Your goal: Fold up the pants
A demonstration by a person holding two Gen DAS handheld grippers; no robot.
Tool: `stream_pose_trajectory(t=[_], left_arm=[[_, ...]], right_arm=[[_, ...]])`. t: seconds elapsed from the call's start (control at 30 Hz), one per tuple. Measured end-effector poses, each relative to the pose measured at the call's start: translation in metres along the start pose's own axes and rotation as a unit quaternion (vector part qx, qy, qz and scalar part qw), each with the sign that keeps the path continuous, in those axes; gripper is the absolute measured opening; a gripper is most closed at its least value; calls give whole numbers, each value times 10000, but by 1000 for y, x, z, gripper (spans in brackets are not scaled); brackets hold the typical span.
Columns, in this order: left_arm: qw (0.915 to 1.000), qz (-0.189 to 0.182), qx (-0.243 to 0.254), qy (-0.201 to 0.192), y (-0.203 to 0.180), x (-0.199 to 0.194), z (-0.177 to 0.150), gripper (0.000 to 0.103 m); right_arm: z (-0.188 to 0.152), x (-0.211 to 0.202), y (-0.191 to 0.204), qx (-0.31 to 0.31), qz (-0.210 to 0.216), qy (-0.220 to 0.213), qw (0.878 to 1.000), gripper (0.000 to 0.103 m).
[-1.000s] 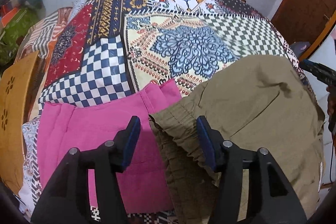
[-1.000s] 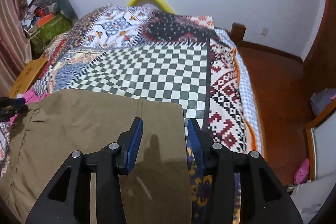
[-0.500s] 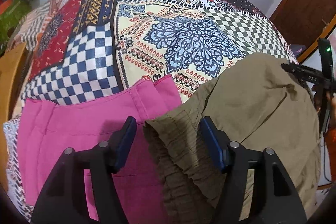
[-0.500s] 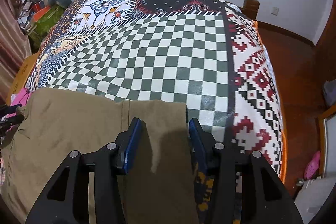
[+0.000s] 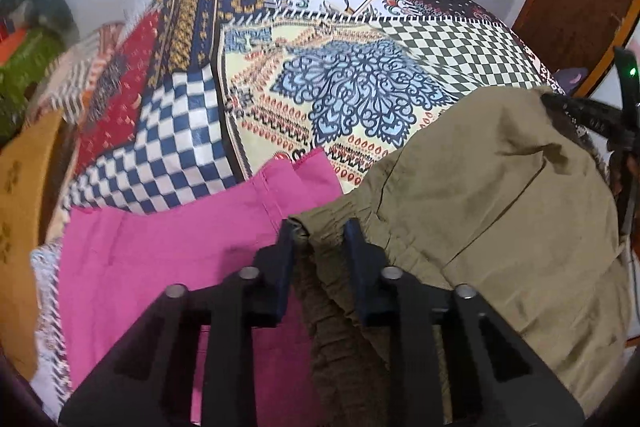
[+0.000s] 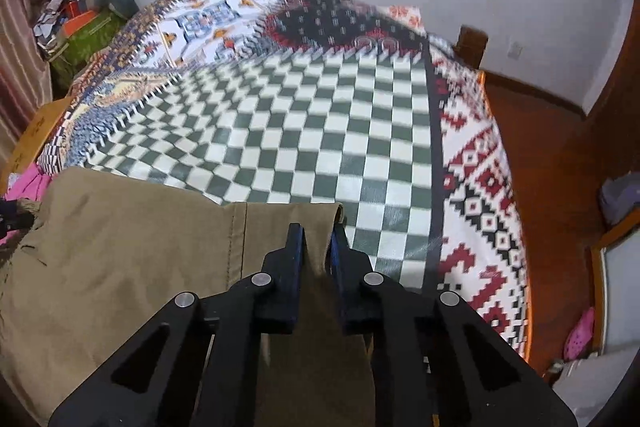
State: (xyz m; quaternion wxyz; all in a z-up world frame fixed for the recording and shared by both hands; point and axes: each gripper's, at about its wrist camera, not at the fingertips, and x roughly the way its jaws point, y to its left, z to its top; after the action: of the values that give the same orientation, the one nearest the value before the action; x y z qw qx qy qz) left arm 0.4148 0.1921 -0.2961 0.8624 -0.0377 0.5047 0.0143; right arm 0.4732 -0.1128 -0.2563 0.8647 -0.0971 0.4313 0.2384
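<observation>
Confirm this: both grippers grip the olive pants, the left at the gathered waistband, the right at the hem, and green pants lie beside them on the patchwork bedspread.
One thing is wrong: the pants beside the olive pants are pink, not green, as the left wrist view shows. The rest holds: the left gripper is closing on the waistband, the right gripper on the hem, over the bedspread.

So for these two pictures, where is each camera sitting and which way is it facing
Left wrist: on the left tongs, looking down over the bed; they are closing on the khaki pants at the gathered waistband, pink garment beside.
Right wrist: on the right tongs, looking down the bed, shut on the pants' leg hem.
Shared: the pants, the patchwork bedspread; the left view catches the right tongs at its right edge.
</observation>
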Motion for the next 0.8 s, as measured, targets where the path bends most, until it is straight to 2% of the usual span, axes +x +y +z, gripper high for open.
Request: stream_pose_trajectory(t=[0.07, 0.27, 0.4, 0.57, 0.8], left_arm=[[9999, 79, 47, -96, -1, -6, 1, 13], [9987, 294, -6, -405, -1, -23, 15, 10], [9980, 456, -34, -427, -1, -23, 27, 10], [9981, 343, -115, -508, -1, -37, 27, 10], [9969, 122, -209, -753, -3, -85, 23, 9]], right_arm=[[2, -8, -1, -19, -73, -149, 9999, 11], [14, -30, -5, 49, -231, -496, 9985, 11], [24, -44, -3, 83, -397, -727, 9965, 11], [32, -59, 3, 91, -405, -858, 9955, 11], [24, -96, 4, 264, -244, -1058, 9937, 11]])
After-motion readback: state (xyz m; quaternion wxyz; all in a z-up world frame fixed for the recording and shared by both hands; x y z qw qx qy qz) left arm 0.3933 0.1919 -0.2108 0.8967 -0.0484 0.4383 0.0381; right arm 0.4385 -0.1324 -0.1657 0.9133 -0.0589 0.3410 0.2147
